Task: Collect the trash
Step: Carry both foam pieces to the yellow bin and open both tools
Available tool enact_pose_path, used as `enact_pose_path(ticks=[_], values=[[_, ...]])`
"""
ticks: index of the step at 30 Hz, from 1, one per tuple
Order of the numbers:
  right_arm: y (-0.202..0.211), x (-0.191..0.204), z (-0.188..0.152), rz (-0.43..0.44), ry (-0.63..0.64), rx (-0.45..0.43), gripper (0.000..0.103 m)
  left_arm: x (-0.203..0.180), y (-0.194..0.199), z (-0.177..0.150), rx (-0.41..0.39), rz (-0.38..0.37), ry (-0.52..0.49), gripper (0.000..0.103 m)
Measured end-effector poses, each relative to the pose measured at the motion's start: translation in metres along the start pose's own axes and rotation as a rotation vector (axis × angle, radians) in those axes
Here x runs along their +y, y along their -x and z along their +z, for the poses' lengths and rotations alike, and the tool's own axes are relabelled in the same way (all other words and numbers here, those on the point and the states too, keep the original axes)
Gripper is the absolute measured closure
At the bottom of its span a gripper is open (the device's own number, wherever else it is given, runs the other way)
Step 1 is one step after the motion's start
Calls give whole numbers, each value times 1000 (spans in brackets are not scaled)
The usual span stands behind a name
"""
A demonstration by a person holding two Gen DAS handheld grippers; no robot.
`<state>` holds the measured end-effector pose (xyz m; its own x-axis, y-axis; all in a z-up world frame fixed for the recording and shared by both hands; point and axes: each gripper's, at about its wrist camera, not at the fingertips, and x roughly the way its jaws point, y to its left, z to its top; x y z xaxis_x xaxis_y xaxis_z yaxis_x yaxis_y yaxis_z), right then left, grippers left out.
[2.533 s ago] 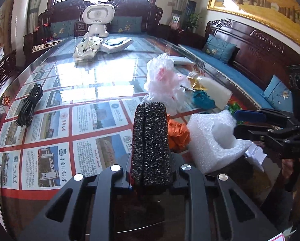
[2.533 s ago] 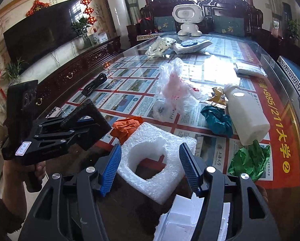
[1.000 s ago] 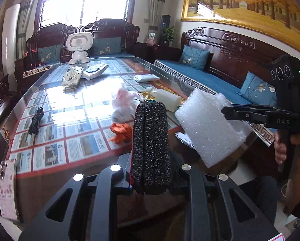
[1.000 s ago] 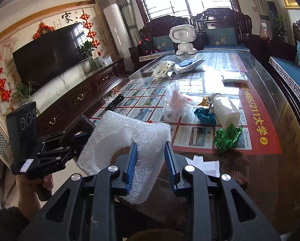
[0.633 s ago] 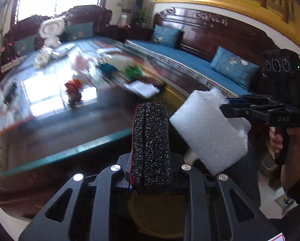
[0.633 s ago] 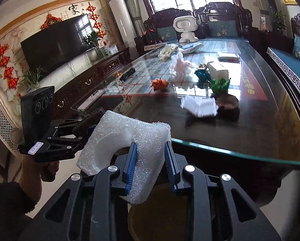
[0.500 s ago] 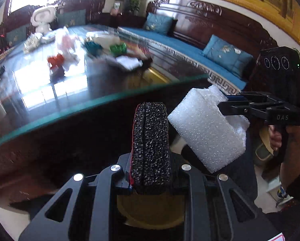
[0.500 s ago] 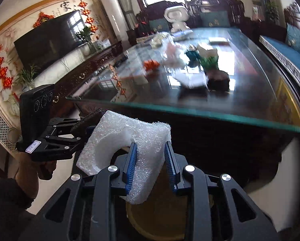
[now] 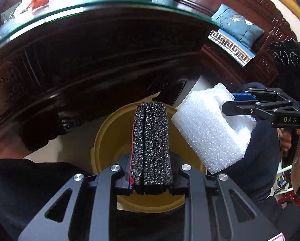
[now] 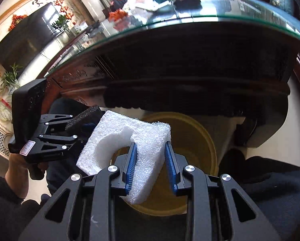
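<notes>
White foam block — tilted, clamped by right gripper over yellow bin; left gripper apparently closed, empty.

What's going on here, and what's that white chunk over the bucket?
A person is clearing trash with a handheld gripper in each hand. The right gripper is clamped on a piece of white packing foam and holds it above a yellow bin on the floor, beside the glass-topped table. The foam hasn't been dropped in yet. The left gripper is shut with nothing in it, also over the bin. More litter sits on the tabletop.
</notes>
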<state>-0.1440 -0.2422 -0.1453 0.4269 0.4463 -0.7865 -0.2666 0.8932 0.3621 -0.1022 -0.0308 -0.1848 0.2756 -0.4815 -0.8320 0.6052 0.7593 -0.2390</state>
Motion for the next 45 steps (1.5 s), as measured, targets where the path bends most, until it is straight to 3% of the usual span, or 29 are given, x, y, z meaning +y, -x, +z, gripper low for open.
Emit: enact_pose_path(ticks=[8,9,11,12,45], values=[[-9,-7,-1,-12,0,20,72,-4,-12,6,31,8,-18,77],[-12,-6,-1,-19,-1,26,72,-4,-14,7,37,14,-19,72],[-16,-9,-4,-21,4,35,71,-5,-14,8,35,32,-14,41],[-16,-8,-5,-15,3,39,69,-8,-14,8,27,44,-13,39],[-7,0,6,25,18,30,66,3,0,23,-13,27,-20,44]])
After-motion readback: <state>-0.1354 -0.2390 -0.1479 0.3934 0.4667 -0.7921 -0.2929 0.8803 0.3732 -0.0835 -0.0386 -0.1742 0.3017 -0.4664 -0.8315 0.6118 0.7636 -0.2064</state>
